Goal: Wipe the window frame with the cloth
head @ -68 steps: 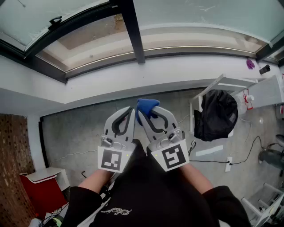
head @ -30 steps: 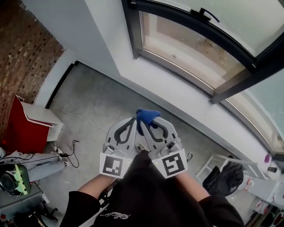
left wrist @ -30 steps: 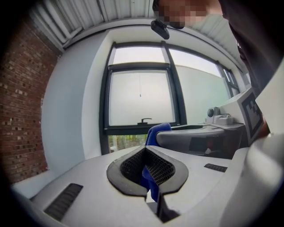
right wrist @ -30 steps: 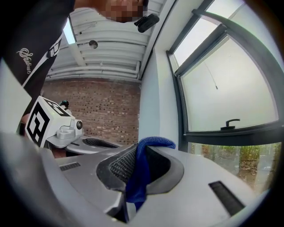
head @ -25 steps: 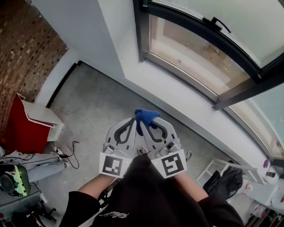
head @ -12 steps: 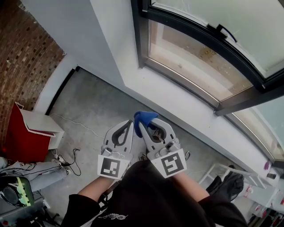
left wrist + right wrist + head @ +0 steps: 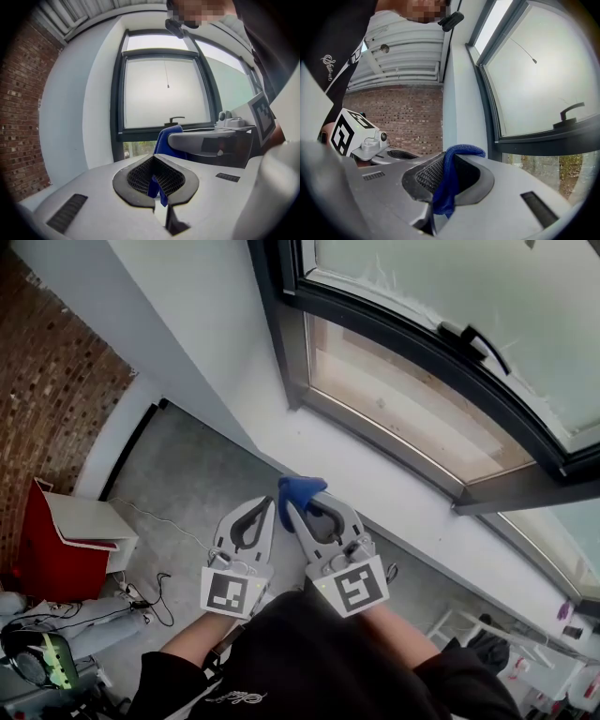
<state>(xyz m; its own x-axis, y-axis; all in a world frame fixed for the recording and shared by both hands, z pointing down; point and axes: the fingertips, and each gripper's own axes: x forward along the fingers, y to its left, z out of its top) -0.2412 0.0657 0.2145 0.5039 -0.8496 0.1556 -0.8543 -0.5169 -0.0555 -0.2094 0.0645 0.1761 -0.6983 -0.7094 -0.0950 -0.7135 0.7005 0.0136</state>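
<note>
Big picture first: the window pane (image 7: 441, 287) fills the upper right of the head view, and its dark window frame (image 7: 281, 324) runs down the left edge and slants along the bottom. Next to it, the white wall (image 7: 178, 324) drops to a grey floor (image 7: 187, 474), with a brick wall (image 7: 47, 381) far left and a red cabinet (image 7: 47, 563) standing low on the floor. Below the glass lies the pale sill (image 7: 356, 465), and a black handle (image 7: 480, 339) sits on the frame's lower rail.

Now the tools, side by side, tips pointing at the sill but clear of it. The right gripper (image 7: 291, 510) has its jaws closed on the blue cloth (image 7: 298, 488), which bunches up over the tip and hangs down between the pads. That cloth is in the air, apart from the frame. The left gripper (image 7: 267, 505), just beside it, has its jaws together too, pinching a thin blue strip (image 7: 156, 187). Whether that strip belongs to the cloth, I cannot tell.
</note>
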